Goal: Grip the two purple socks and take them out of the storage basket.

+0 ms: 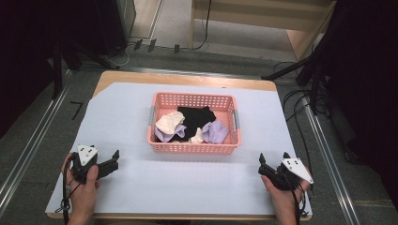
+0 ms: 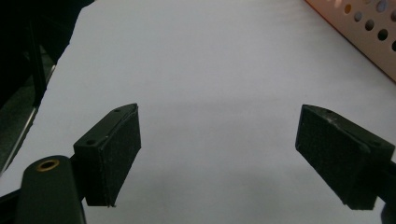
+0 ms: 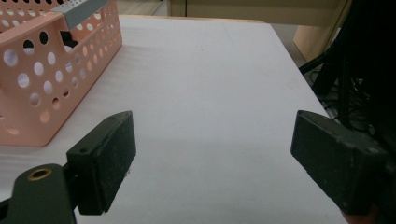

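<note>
Both the left gripper [image 1: 101,161] and right gripper [image 1: 272,169] rest wide-jawed and empty near the perforated pink plastic basket [image 1: 194,145] of socks [image 1: 170,122], seemingly poised to start.

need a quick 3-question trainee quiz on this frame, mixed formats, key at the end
1. True or false: both grippers are shut on socks.
2. Multiple choice: where is the pink basket? A) on the floor B) on the white table cover, between and beyond the two grippers C) in the person's left hand
3. Fill in: the clothing items in the basket are black, cream and ____.

Key
1. False. The left gripper and right gripper both have jaws wide apart with nothing between them.
2. B.
3. Lilac: pale purple pieces lie beside the black item and the cream one.
</note>
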A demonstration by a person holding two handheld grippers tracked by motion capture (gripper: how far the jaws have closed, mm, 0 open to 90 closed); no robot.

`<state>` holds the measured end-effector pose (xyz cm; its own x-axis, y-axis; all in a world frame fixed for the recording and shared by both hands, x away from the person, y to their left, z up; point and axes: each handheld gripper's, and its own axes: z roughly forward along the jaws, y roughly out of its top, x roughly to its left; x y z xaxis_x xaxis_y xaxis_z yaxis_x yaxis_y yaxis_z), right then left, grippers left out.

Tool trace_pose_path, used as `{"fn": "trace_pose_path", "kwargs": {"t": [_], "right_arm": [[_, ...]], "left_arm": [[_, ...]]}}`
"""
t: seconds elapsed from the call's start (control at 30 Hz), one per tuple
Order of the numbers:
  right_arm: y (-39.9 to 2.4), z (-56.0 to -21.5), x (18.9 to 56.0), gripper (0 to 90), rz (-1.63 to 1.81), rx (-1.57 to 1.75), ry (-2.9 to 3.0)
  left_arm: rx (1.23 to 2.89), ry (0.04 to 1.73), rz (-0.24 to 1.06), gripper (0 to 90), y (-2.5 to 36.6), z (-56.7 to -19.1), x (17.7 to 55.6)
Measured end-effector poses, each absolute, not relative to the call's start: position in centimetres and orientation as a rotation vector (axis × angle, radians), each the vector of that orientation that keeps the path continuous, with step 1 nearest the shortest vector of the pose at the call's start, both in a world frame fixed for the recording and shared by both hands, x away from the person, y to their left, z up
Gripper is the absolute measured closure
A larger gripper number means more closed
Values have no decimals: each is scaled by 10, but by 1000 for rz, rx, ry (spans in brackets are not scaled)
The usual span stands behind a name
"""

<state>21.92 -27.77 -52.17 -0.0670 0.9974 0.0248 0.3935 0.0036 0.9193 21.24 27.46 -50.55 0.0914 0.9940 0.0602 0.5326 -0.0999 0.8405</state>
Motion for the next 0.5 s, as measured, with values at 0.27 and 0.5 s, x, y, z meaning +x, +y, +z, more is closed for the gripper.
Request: {"fn": "trace_pose_path", "kwargs": {"t": [0.27,0.5], "right_arm": [[-278,-509,219,225,1129,1496,1513],[-266,-484,222,249,1174,1402,1509]], "left_arm": [[1712,1515,902,151,274,-505,212],[1709,1513,903,151,274,-505,211]]}}
